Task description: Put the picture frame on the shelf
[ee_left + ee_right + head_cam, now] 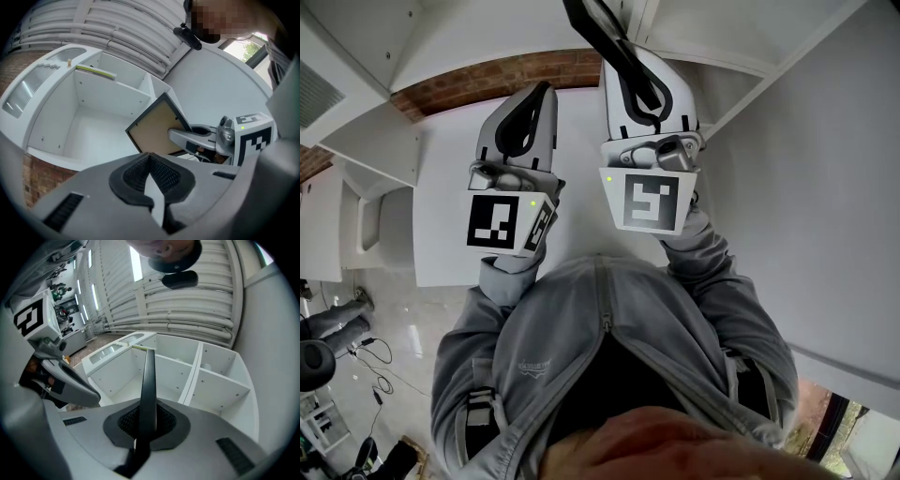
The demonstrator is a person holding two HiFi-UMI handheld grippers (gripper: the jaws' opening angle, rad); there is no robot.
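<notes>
— Black-rimmed picture frame (149,380), brown backing board. Where is it lodged?
— Clamped by one edge in the right gripper (146,423), whose jaws are closed on the rim. It is carried in the air before the white shelf (202,380) and is not yet inside any compartment. Judged reason: an edge grip leaves the rest of the rim free to be stood on a shelf board.
— And the left gripper (151,180)?
— Closed, with nothing between its jaws. It is held just beside the right one, clear of the frame, probably in reserve to steady it.
— Shelf, condition?
— Open-fronted compartments, bare where seen. A pale green flat item (96,71) lies on top; what it is cannot be told.
— Hidden or cut off?
— Front face of the frame: no view shows it, only backing and edge. In the head view the frame's upper part runs off the picture. The right gripper view shows the frame only as a dark strip, so its tilt is hard to read there. Which compartment is intended cannot be told. Brick wall (42,180) beside the shelf: partly seen.
</notes>
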